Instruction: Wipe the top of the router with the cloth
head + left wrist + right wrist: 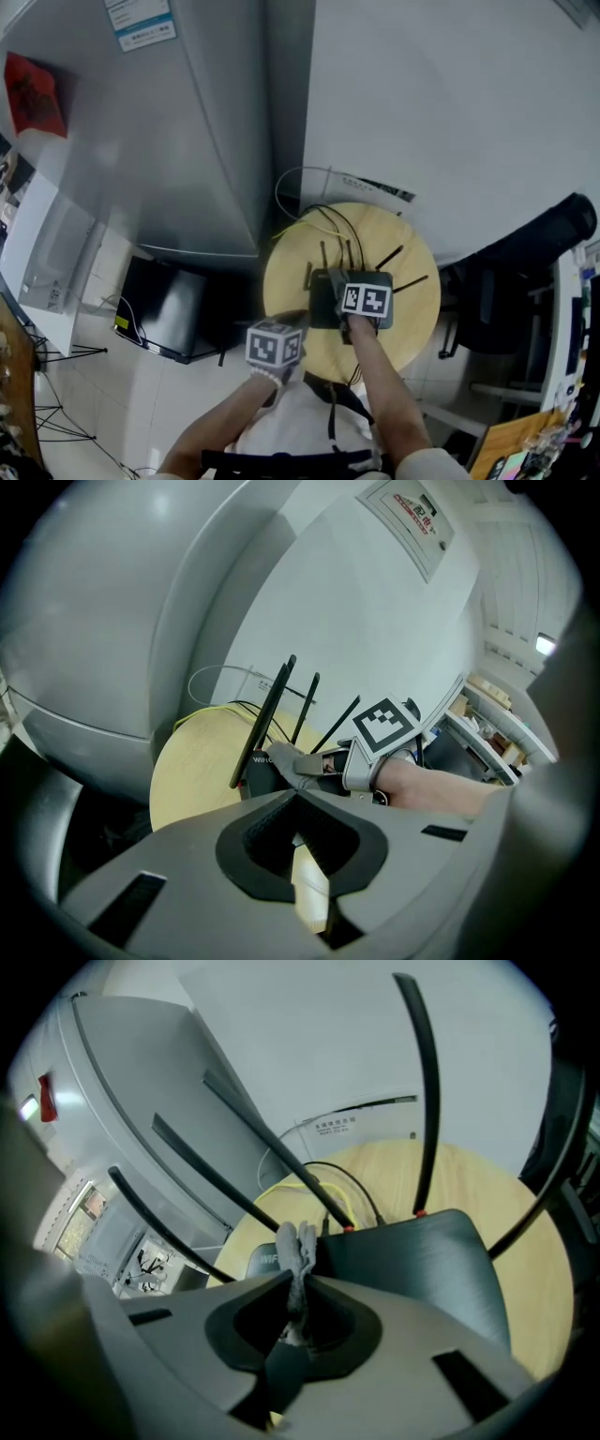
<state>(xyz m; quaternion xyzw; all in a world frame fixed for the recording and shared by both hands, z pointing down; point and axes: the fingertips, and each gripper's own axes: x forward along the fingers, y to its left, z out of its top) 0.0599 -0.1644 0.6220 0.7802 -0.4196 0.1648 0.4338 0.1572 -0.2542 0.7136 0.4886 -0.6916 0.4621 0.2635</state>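
Right gripper (300, 1283) clamped on cloth (297, 1244), over router (412, 1265) on round table (286, 281); left gripper (296, 797) jaws together, empty, by table's near edge

The left gripper (298, 794) and the right gripper (298, 1277) look alike. Each is a broad grey plastic shell with rectangular slots cut in it, closing in on black-lined jaws around a dark hollow. Each carries a white cube (275, 347) printed with black square markers. The person wears a white top (300, 427) crossed by black straps (330, 412), with short pale sleeves (427, 464).
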